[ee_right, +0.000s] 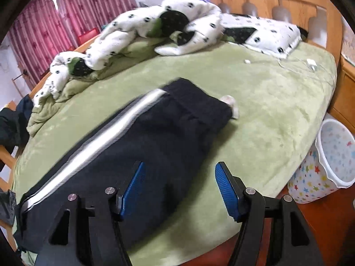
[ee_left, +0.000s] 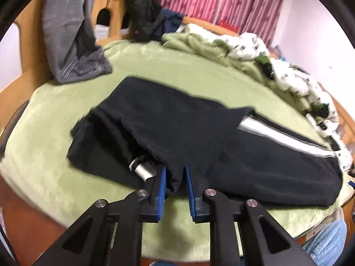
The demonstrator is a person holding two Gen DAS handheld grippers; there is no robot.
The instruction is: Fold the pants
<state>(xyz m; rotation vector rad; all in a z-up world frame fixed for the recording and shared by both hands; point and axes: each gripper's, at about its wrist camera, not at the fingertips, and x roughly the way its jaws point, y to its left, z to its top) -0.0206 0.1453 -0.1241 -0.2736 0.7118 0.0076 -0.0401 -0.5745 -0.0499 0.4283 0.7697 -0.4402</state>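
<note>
while the black pants (ee_left: 177,133) lie flat across the green blanket (ee_left: 55,166), running from about 9 o'clock to 3 o'clock in my left view, i judge the first fold to be under way: one leg end looks doubled back over the middle, leaving the white side stripe (ee_left: 277,137) showing at 3 o'clock. my left gripper (ee_left: 175,177) has its blue pads pinched on the near hem of the cloth at 6 o'clock, a bunch of fabric caught between them. a silvery object (ee_left: 142,169) pokes out from under the fold just beside it at 7 o'clock; i cannot tell what it is. my right gripper (ee_right: 179,186) hangs over the near part of the pants with its jaws wide apart, gripping nothing, the waistband (ee_right: 195,108) lying off at 12 o'clock. next, i think, the right side needs to close on the near edge so both hands can carry the fold evenly. beyond, a crumpled patterned duvet (ee_right: 133,28) sits at 11 o'clock, a star-print bin (ee_right: 326,159) at 3 o'clock beside the bed.
</note>
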